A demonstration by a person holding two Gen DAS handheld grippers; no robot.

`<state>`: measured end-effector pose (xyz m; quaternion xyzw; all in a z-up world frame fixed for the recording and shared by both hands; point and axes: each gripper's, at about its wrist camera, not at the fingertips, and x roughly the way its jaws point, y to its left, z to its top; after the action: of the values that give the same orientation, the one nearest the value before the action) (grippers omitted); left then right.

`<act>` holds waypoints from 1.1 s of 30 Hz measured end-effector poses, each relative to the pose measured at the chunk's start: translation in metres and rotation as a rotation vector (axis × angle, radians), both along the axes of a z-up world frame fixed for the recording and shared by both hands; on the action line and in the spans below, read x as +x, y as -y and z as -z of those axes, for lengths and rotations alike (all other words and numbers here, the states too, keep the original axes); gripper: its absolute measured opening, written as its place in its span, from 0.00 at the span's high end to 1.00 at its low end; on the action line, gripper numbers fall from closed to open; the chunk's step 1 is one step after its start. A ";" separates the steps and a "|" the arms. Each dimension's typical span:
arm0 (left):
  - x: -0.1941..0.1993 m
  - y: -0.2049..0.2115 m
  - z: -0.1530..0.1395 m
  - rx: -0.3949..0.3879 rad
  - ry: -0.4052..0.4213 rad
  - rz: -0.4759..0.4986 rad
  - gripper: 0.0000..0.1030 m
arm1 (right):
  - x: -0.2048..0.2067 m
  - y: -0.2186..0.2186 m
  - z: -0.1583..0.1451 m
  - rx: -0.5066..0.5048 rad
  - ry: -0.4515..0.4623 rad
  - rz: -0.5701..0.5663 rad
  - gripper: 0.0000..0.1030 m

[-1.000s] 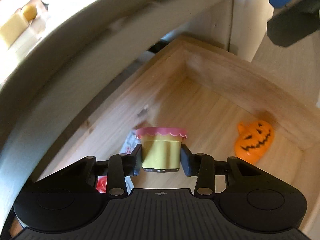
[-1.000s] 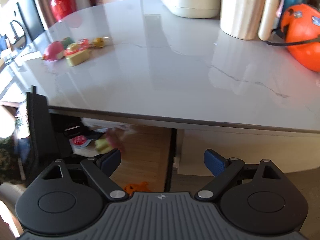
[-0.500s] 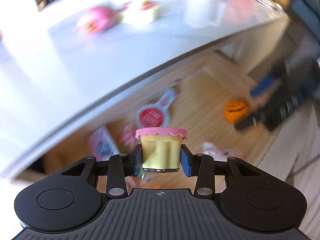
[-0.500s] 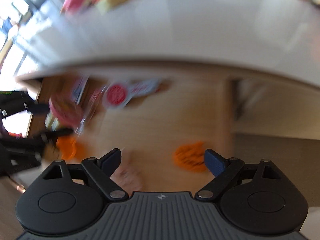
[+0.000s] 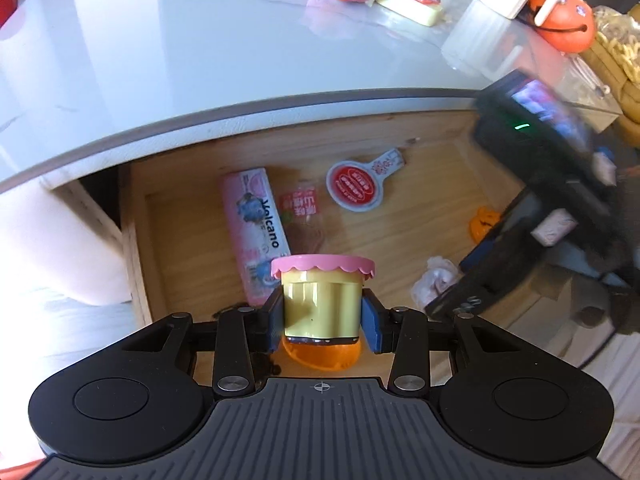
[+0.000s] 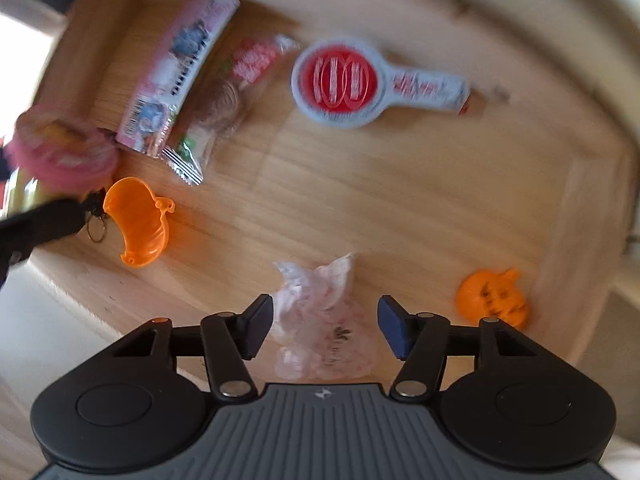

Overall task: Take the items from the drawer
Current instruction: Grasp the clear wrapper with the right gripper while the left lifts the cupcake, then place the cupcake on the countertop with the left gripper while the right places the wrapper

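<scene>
Overhanging the back of the open drawer [image 5: 420, 216]: the grey tabletop [image 5: 200, 60], its edge low above the wood. Likely to catch a tool lifted straight up from deep inside; safer to draw outward first, then rise.

Inside the drawer, little room for two tools. Left gripper [image 5: 322, 322] above the front left part, right gripper [image 6: 324, 328] low over the front middle, near each other. Could knock together if both swing across at once, jolting loose whatever is carried.

Flat against the left side, a long pink packet [image 5: 256, 232] with a clear snack wrapper beside it. Slippery films, prone to sliding under a sideways brush.

Between the right fingers, a crumpled clear bag [image 6: 320, 320] on the drawer floor. Fingers apart, having just been closing in on it, not yet seen pressing. Soft and loose, so apt to give only a pinch of film, then slip or tear on lifting; also partly hidden under the tool, so hard to judge centring.

Clamped in the left fingers by its sides, a yellow cup with a pink scalloped lid [image 5: 320, 304], upright, clear of the drawer floor. Smooth walls; may twist or drop under a quick turn.

Below it, an orange half shell [image 6: 140, 220]; in the right front corner, a small orange pumpkin [image 6: 492, 300], easily nudged by the right tool.
</scene>
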<state>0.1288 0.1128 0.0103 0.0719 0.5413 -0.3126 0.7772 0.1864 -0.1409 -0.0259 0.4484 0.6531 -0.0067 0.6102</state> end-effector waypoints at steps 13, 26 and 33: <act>-0.005 0.003 -0.007 0.016 0.043 0.037 0.58 | -0.010 -0.001 -0.005 0.023 0.024 0.027 0.84; 0.047 0.009 -0.135 -0.319 0.355 -0.075 0.58 | -0.130 0.109 -0.164 -0.246 0.423 0.458 0.84; 0.114 0.032 -0.104 -0.271 0.390 -0.242 0.57 | -0.108 0.191 -0.179 -0.550 0.421 0.588 0.84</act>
<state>0.2429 0.0807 0.1148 -0.0391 0.3390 -0.2673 0.9012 0.0780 -0.3322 0.1528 0.4274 0.3337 -0.2616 0.7984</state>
